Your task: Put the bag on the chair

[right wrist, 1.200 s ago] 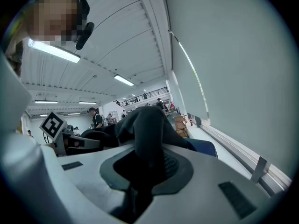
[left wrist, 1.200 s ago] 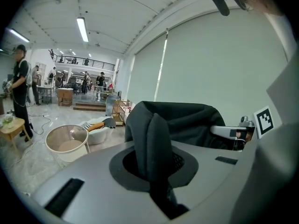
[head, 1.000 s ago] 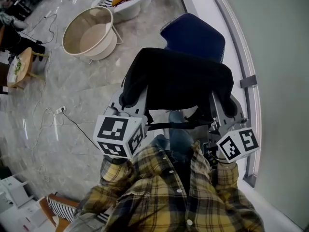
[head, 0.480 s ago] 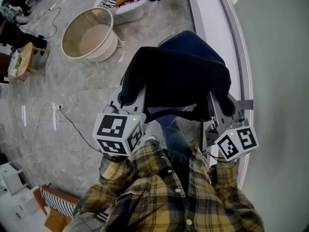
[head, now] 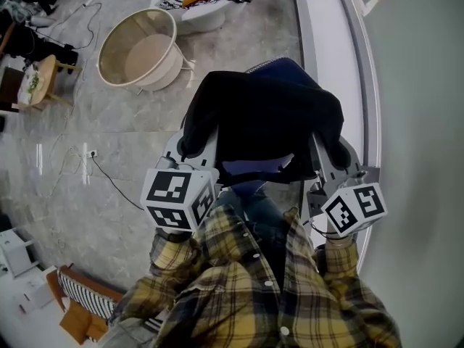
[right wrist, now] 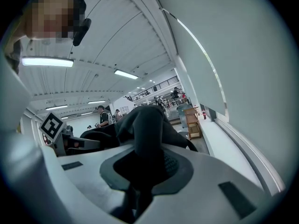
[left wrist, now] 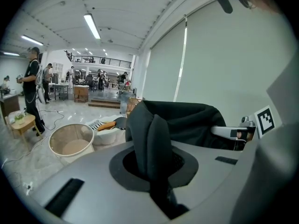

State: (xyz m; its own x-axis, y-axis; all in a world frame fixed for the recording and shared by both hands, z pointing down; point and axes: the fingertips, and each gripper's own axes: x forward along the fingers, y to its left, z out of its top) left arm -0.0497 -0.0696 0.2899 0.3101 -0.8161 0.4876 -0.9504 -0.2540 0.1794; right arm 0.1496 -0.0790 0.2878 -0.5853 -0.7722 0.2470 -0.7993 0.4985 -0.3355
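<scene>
Bag [head: 264, 118] has advanced over the chair [head: 288, 65], with left gripper [left wrist: 156, 164] and right gripper [right wrist: 140, 169] pinching its folds to keep it spread.

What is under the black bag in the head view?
A blue chair: only its far edge and a strip on the near side show. The black bag covers the rest, so its seat cannot be seen.

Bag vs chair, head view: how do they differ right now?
Colour: the bag is black, the chair blue. Support: the bag hangs between the left gripper and the right gripper, each shut on its fabric; the chair is beneath it. Visibility: the bag shows whole, the chair is mostly hidden behind it. Both are dark.
</scene>
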